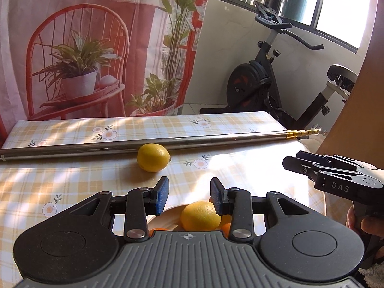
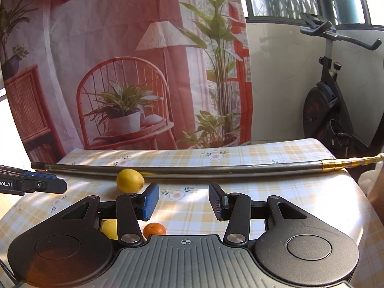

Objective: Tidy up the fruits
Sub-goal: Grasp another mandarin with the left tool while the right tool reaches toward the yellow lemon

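One lemon (image 1: 153,157) (image 2: 130,180) lies loose on the checked tablecloth, just in front of a metal pole. My left gripper (image 1: 189,194) is open and hovers over a pale wooden bowl (image 1: 172,212). The bowl holds a second lemon (image 1: 200,217) and small oranges (image 1: 226,228); nothing sits between the blue pads (image 1: 163,195). My right gripper (image 2: 183,199) is open too, empty, over bare cloth to the right of the loose lemon. Below its left finger an orange (image 2: 154,231) and part of a lemon (image 2: 110,228) show; the bowl is hidden there.
A long metal pole (image 1: 144,144) with a gold telescopic end (image 2: 348,162) lies across the table behind the lemon. A printed backdrop hangs behind the table. An exercise bike (image 1: 261,84) stands past the table's far right corner. A hand (image 1: 360,223) holds the right gripper's handle.
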The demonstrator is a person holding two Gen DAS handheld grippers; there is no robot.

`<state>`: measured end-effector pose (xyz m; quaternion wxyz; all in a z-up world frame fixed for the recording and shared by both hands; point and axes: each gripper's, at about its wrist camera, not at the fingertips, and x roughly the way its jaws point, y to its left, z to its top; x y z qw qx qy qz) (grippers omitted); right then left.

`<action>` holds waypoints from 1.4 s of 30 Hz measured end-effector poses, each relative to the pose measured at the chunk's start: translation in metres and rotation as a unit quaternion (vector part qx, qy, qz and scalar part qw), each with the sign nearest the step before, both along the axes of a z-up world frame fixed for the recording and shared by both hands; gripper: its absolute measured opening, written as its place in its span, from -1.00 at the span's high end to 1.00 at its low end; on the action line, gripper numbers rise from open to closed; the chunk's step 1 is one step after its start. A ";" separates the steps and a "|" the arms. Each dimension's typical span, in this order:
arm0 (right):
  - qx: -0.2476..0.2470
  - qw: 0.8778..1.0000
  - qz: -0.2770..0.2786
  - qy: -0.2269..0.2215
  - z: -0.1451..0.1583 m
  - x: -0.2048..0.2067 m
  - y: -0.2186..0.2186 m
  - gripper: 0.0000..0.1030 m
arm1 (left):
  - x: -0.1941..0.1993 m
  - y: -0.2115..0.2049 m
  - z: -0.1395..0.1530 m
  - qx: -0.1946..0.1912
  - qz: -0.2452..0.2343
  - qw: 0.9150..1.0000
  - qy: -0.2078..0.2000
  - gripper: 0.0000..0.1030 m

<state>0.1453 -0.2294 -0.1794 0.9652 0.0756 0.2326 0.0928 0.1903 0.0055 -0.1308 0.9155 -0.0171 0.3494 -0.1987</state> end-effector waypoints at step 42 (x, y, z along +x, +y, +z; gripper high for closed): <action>0.057 0.995 -0.070 0.053 -0.038 0.021 -0.059 0.17 | 0.096 -0.102 -0.095 0.116 -0.088 0.976 0.164 0.25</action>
